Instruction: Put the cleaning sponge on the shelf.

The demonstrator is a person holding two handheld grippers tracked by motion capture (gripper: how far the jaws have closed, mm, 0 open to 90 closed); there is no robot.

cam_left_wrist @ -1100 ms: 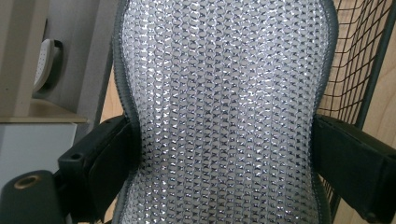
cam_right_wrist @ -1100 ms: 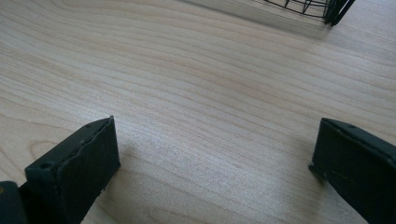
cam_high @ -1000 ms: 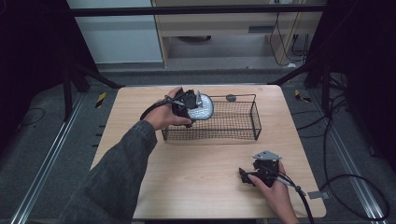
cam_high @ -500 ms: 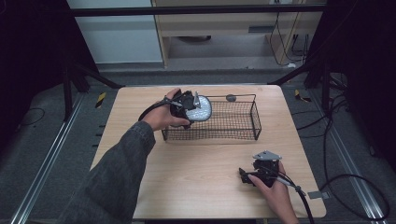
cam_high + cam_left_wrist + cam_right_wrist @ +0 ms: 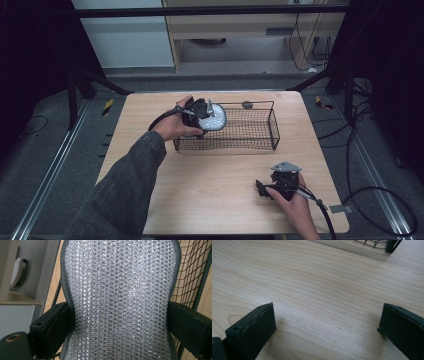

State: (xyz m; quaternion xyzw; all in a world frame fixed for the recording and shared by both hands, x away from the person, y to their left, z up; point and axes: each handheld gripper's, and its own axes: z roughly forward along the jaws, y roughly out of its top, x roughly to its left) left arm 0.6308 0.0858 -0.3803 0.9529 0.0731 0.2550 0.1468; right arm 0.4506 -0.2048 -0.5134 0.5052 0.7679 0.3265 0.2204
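Observation:
A silvery woven scouring pad [image 5: 216, 120] with a grey edge hangs over the left end of a black wire basket [image 5: 273, 131] at the back of the wooden table. My left gripper [image 5: 202, 114] is shut on the pad. In the left gripper view the pad [image 5: 120, 290] spreads between both jaws of my left gripper [image 5: 120, 325], which press its sides, and the basket's wires [image 5: 197, 272] show to the right. My right gripper [image 5: 261, 189] rests low at the table's front right. Its jaws stand wide apart over bare wood in the right gripper view [image 5: 327, 325].
A small dark round object [image 5: 246, 105] lies just behind the basket's back rim. The basket's corner [image 5: 387, 245] shows at the top of the right gripper view. Bare tabletop [image 5: 220, 185] stretches between the basket and the front edge. Cables trail off the table's right side.
The left gripper has sunk very slightly with the pad at the basket's left end. The right gripper has stayed where it was.

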